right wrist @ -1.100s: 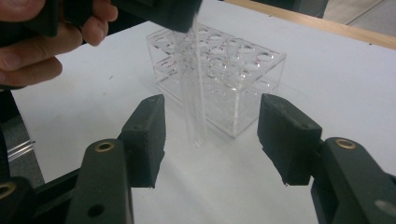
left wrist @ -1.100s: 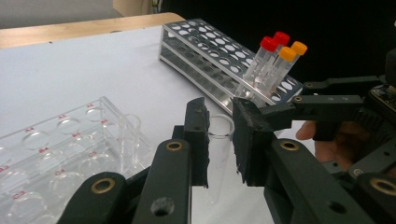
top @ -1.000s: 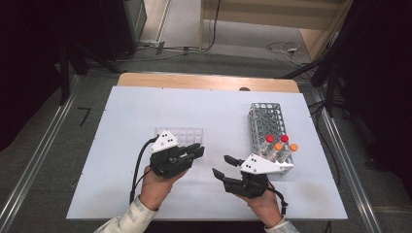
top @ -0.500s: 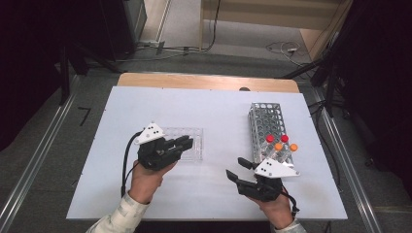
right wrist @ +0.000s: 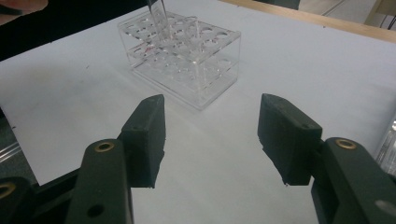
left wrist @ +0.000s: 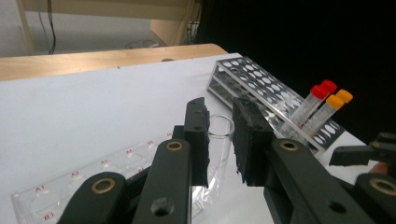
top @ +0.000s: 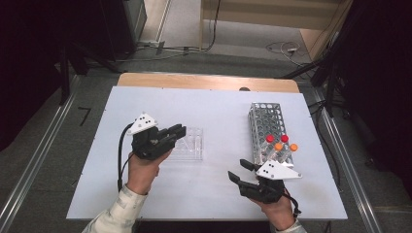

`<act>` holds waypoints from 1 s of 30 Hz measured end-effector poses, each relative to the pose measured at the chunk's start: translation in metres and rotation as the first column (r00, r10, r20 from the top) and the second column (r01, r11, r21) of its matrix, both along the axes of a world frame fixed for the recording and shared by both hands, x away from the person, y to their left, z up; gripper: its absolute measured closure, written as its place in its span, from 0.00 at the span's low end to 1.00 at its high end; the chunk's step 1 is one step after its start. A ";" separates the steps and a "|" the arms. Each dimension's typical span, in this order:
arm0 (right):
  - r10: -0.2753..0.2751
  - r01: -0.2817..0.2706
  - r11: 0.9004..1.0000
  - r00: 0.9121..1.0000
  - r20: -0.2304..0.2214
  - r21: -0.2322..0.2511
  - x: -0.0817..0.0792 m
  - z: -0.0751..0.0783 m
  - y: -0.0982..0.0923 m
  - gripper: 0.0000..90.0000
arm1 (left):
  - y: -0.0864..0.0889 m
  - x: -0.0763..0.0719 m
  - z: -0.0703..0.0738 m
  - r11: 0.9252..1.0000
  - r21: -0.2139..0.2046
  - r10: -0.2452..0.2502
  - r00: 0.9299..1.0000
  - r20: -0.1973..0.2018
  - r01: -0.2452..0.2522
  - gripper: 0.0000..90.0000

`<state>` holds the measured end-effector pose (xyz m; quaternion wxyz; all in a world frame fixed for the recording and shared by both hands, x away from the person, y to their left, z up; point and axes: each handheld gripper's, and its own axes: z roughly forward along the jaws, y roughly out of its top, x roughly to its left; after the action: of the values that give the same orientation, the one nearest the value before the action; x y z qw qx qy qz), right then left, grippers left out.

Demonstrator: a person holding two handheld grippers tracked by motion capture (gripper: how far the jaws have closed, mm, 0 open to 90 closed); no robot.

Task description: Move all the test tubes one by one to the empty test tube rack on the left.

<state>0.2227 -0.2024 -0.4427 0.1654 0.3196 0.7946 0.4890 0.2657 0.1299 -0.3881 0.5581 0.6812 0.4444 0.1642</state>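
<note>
Holding a clear glass tube between its jaws, left tool sits over the clear acrylic rack on the white counter, left of centre; jaws clenched on the tube, whose rim shows between them in the left gripper view. Whether the tube bottom is inside a rack hole, cannot tell. Right tool hovers low near the counter's front edge, jaws spread wide, released, pointing at the acrylic rack. Metal rack stands at the right, near the right tool, holding capped tubes: two red, two orange, leaning at its near end.
</note>
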 end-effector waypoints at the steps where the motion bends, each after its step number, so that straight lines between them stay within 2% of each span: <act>1: -0.001 0.001 1.000 1.000 -0.002 0.001 0.000 0.000 0.000 0.44 | -0.001 0.001 0.001 1.000 0.001 0.007 1.000 0.006 -0.007 0.86; 3: -0.003 0.003 1.000 1.000 0.000 0.001 0.000 0.000 -0.001 0.44 | -0.003 0.004 0.002 1.000 0.009 0.012 1.000 0.014 -0.012 0.86; 7: -0.007 0.007 1.000 1.000 -0.003 0.003 -0.001 0.000 -0.002 0.44 | -0.011 0.007 0.002 0.998 0.058 0.028 0.999 0.031 -0.030 0.86; 9: -0.008 0.008 1.000 1.000 -0.001 0.003 -0.001 0.000 -0.004 0.44 | -0.014 0.007 0.001 0.995 0.094 0.038 0.998 0.041 -0.041 0.86; 12: -0.014 0.014 1.000 1.000 0.001 0.006 -0.001 0.000 -0.006 0.44 | -0.017 0.008 -0.002 0.991 0.123 0.043 0.998 0.045 -0.048 0.86; 16: -0.016 0.016 1.000 1.000 -0.001 0.008 -0.001 0.000 -0.007 0.44 | -0.020 0.009 -0.006 0.989 0.136 0.043 0.998 0.040 -0.048 0.86; 23: -0.016 0.016 1.000 1.000 -0.004 0.003 -0.001 0.000 -0.007 0.44 | -0.026 0.009 -0.016 0.980 0.193 0.051 0.998 0.039 -0.057 0.86; 25: -0.015 0.015 1.000 1.000 -0.005 0.004 -0.001 -0.001 -0.007 0.44 | -0.029 0.009 -0.020 0.978 0.202 0.044 0.998 0.034 -0.050 0.86; 30: -0.015 0.015 1.000 1.000 -0.004 0.001 -0.001 -0.001 -0.007 0.44 | -0.036 0.009 -0.031 0.969 0.240 0.048 0.999 0.019 -0.051 0.86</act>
<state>0.2217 -0.2091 -0.4435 0.1675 0.3267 0.7921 0.4877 0.2752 0.0942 -0.4189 0.4701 0.7315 0.4344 0.2350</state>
